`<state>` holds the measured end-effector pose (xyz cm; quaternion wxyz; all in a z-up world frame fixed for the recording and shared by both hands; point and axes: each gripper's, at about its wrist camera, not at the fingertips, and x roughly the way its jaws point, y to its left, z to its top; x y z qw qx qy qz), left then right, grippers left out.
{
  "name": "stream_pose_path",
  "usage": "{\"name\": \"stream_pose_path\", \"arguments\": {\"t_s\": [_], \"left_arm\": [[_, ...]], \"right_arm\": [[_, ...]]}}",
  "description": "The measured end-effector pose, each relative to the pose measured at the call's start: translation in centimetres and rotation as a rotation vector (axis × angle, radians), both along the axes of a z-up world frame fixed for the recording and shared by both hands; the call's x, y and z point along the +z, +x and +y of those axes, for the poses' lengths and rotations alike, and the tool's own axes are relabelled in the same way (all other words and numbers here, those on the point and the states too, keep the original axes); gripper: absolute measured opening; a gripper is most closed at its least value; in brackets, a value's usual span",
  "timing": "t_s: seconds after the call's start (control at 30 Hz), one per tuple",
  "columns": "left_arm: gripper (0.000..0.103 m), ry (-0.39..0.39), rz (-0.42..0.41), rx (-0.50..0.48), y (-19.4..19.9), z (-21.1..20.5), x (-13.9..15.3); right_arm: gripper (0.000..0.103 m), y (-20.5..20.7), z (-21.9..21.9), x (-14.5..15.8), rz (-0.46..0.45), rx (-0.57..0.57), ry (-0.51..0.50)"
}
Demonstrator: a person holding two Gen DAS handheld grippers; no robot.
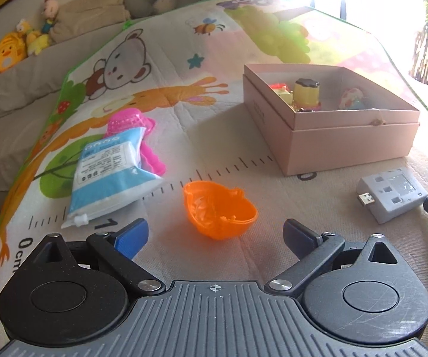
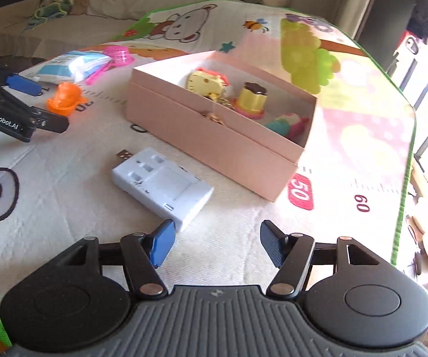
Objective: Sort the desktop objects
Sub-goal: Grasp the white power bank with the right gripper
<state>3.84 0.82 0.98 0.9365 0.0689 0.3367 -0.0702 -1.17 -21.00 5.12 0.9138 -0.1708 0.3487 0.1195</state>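
We have two loose things close to our grippers, and each one lies in front of a different hand. The orange cup rests on the mat just in front of our left gripper, nearly centred between its blue pads, with its mouth tilted up and to the far side. The white adapter lies just in front of our right gripper, a little to the left of its centre, and its long axis runs from the plug at far left to the corner at near right, which is just beside our left pad. Both grippers are spread wide and hold nothing. The pink box, already with some toys inside, stands farther, to the right of the cup and behind the adapter, so we judge each hand can take its own thing
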Motion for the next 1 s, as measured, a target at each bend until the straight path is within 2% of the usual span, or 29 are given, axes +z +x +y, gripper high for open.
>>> {"name": "stream_pose_path", "arguments": {"t_s": [0.07, 0.13, 0.27, 0.33, 0.53, 0.57, 0.63, 0.67, 0.87, 0.93, 0.97, 1.0], "left_arm": [[0.1, 0.012, 0.01, 0.001, 0.6, -0.4, -0.3], [0.1, 0.015, 0.018, 0.001, 0.9, -0.6, -0.4], [0.1, 0.019, 0.012, 0.0, 1.2, -1.0, -0.4], [0.1, 0.019, 0.013, 0.006, 1.1, -1.0, -0.4], [0.1, 0.021, 0.015, 0.013, 1.0, -0.7, -0.2], [0.1, 0.021, 0.015, 0.013, 1.0, -0.7, -0.3], [0.1, 0.019, 0.015, 0.012, 1.0, -0.6, -0.2], [0.1, 0.016, 0.015, 0.011, 1.0, -0.6, -0.2], [0.1, 0.01, -0.009, -0.015, 0.8, -0.8, -0.2], [0.098, 0.019, -0.025, -0.018, 1.0, -1.1, -0.1], [0.094, 0.025, -0.027, -0.018, 1.1, -1.1, -0.1], [0.085, 0.03, -0.026, -0.017, 1.2, -1.2, -0.1]], "right_arm": [[0.073, 0.1, -0.6, 0.2, 0.008, -0.019, 0.069], [0.089, 0.0, -0.4, 0.4, 0.002, -0.025, 0.127], [0.098, 0.4, 1.5, 0.3, 0.03, -0.024, 0.239], [0.099, 1.0, 2.7, -0.1, 0.052, -0.033, 0.266], [0.099, 2.9, 5.1, -1.1, 0.072, -0.08, 0.251], [0.098, 3.0, 5.1, -1.2, 0.073, -0.079, 0.251], [0.085, 3.0, 4.8, -1.2, 0.077, -0.073, 0.25], [0.083, 2.8, 4.6, -1.2, 0.068, -0.069, 0.244], [0.08, 1.7, 3.4, -1.1, 0.066, -0.062, 0.234], [0.08, 1.4, 3.2, -1.0, 0.066, -0.06, 0.23], [0.08, 1.3, 3.2, -1.0, 0.066, -0.06, 0.228], [0.08, 1.1, 3.2, -1.0, 0.066, -0.057, 0.229]]}}
